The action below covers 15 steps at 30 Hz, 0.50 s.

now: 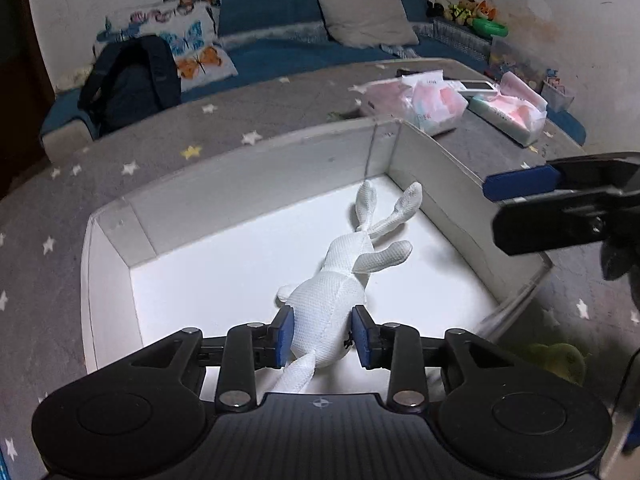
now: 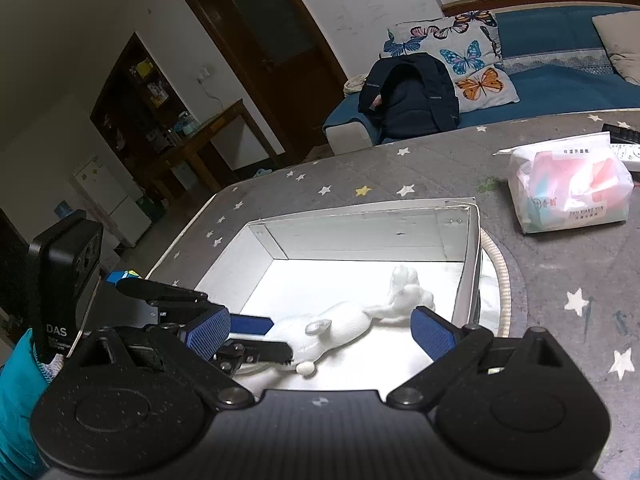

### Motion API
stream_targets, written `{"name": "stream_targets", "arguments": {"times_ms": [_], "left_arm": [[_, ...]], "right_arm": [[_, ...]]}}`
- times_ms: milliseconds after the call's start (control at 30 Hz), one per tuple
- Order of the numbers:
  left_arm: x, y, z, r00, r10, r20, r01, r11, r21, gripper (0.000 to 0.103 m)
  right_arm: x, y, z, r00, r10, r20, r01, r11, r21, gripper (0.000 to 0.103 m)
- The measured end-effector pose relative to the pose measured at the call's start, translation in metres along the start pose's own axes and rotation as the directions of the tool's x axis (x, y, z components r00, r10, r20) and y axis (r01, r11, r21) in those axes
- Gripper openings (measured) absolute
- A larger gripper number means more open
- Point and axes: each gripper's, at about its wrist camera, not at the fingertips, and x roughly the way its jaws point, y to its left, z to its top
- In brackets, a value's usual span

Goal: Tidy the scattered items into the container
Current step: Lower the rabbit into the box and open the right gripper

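A white cloth rabbit toy (image 1: pixel 340 292) (image 2: pixel 344 320) lies stretched out on the floor of a shallow white box (image 1: pixel 248 184) (image 2: pixel 360 232). My left gripper (image 1: pixel 324 336) (image 2: pixel 276 336) reaches into the box with its blue pads (image 1: pixel 285 336) on either side of the toy's body. The pads stand apart and do not squeeze the cloth. My right gripper (image 2: pixel 320 332) (image 1: pixel 516 208) hovers wide open over the box's near right corner, with nothing between its fingers.
The box sits on a grey star-print tablecloth (image 1: pixel 160 160). Tissue packs (image 1: pixel 432 100) (image 2: pixel 572 188) and a second pack (image 1: pixel 512 112) lie behind it. A blurred yellow-green soft thing (image 1: pixel 556 360) lies outside the box's right wall. A dark backpack (image 1: pixel 132 80) rests on the blue sofa.
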Motion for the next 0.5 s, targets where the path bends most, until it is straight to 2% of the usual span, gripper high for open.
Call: {"name": "stream_targets", "arguments": {"times_ms": [67,200,300,500], "left_arm": [[0.001,-0.001,0.000,0.999,0.020,0.025,-0.021,1.000,0.022,0.029],[0.005,-0.004,0.004,0.992,0.107,0.064,-0.111,0.992,0.064,0.026],[0.011,0.001,0.008,0.981,0.167,0.097,-0.172,0.984,0.050,0.026],[0.014,0.013,0.011,0.981,0.164,0.099,-0.163,0.986,-0.022,0.031]], "right_arm": [[-0.001,0.000,-0.001,1.000,-0.003,0.002,0.003,1.000,-0.002,0.098],[-0.006,-0.001,-0.002,0.999,-0.025,0.021,0.025,1.000,-0.010,0.098],[-0.011,-0.001,-0.003,0.998,-0.039,0.043,0.039,0.999,-0.009,0.098],[-0.025,0.008,-0.011,0.992,-0.096,0.082,0.102,0.992,-0.076,0.098]]}}
